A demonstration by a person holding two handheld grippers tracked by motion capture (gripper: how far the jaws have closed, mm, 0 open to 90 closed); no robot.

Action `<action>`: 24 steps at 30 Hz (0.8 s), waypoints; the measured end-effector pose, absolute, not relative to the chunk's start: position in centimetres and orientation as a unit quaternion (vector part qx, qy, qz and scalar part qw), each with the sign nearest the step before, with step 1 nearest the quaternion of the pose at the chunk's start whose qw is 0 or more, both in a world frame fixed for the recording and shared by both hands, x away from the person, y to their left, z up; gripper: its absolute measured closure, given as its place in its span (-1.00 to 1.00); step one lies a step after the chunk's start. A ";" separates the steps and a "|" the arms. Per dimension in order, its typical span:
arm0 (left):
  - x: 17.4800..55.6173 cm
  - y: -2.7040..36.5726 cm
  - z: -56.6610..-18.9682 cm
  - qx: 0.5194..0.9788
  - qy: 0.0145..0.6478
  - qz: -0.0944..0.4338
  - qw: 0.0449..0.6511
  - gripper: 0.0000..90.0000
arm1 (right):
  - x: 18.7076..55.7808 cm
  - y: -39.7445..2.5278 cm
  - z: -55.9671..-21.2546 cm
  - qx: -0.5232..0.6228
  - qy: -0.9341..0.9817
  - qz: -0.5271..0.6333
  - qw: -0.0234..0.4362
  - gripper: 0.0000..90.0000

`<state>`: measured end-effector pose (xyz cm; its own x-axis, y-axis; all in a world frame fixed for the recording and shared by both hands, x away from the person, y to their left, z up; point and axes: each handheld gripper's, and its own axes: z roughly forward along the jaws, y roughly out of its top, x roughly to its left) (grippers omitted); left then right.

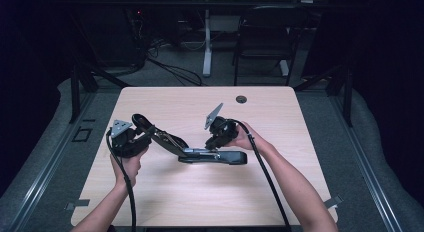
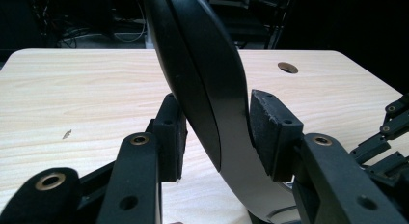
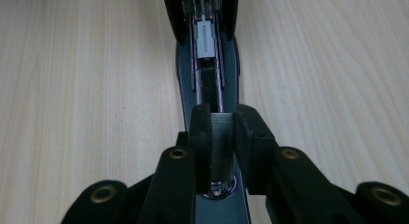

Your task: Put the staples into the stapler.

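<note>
A black stapler [image 1: 212, 156] lies open at the middle of the table, base flat and lid [image 1: 159, 134] swung up to the left. My left gripper [image 1: 144, 130] is shut on that raised lid [image 2: 207, 89]; in the left gripper view its pads [image 2: 173, 132] press the lid's two sides. My right gripper [image 1: 216, 143] hovers over the base, shut on a grey strip of staples [image 3: 222, 142]. The strip hangs just above the open staple channel [image 3: 208, 86], whose grey pusher [image 3: 205, 38] sits farther along.
The light wooden table [image 1: 165, 102] has a cable hole [image 1: 241, 99] near its far edge. Behind the table stand a black chair [image 1: 265, 37] and a white desk leg [image 1: 207, 42]. Black cables trail from both grippers toward the near edge.
</note>
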<state>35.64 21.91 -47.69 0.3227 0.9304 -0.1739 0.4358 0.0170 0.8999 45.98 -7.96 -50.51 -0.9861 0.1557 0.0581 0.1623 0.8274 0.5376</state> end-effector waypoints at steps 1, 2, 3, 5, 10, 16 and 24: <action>35.6 21.9 -47.7 0.654 0.523 0.254 0.484 0.31 | 46.0 -7.9 -50.6 -0.083 -0.956 -0.281 0.007 0.74; 35.6 21.9 -47.7 0.654 0.523 0.254 0.484 0.31 | 46.0 -7.9 -50.7 -0.085 -0.955 -0.282 0.009 0.74; 35.6 21.9 -47.7 0.654 0.523 0.254 0.484 0.31 | 46.0 -7.8 -50.8 -0.083 -0.956 -0.282 0.009 0.74; 35.6 21.9 -47.7 0.654 0.523 0.254 0.484 0.31 | 46.1 -7.8 -50.8 -0.080 -0.956 -0.280 0.010 0.74; 35.7 21.9 -47.7 0.653 0.522 0.256 0.485 0.31 | 46.2 -7.7 -51.0 -0.082 -0.958 -0.274 0.013 0.74; 35.7 21.9 -47.7 0.653 0.521 0.256 0.486 0.31 | 46.1 -7.7 -51.0 -0.079 -0.957 -0.279 0.010 0.74; 35.6 21.9 -47.7 0.656 0.522 0.254 0.482 0.31 | 46.0 -7.9 -50.7 -0.074 -0.953 -0.293 0.016 0.74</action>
